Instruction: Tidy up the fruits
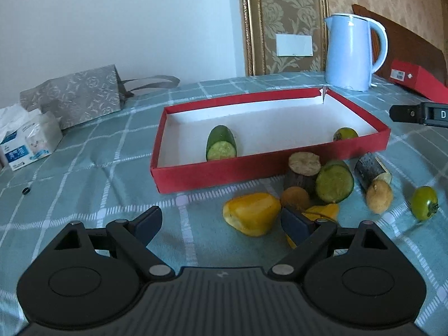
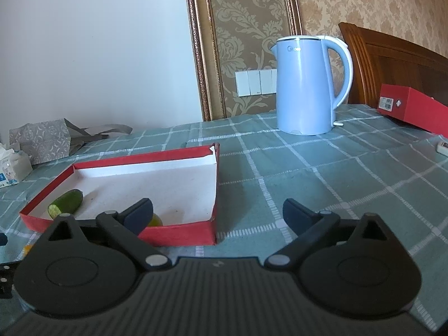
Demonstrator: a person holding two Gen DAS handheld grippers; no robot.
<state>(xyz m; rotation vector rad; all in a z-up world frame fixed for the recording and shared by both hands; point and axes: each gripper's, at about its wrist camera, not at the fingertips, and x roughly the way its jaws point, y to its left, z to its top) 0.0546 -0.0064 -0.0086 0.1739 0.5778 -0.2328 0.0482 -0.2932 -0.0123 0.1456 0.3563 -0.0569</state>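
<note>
You are holding your left gripper [image 1: 221, 221], fingers spread and empty, just short of the yellow pepper piece [image 1: 251, 213] on the desk, which likely needs straddling, pinching and lifting into the shallow red cardboard tray [image 1: 212, 172] beyond, while your right gripper [image 2: 218, 210] is hovering open too.

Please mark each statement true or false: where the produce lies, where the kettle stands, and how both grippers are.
1. A cucumber piece lies inside the red box. True.
2. The kettle stands inside the box. False: it stands on the cloth behind it.
3. The left gripper holds the yellow pepper. False: its fingers are open, holding nothing.
4. The right gripper is open and empty. True.
</note>
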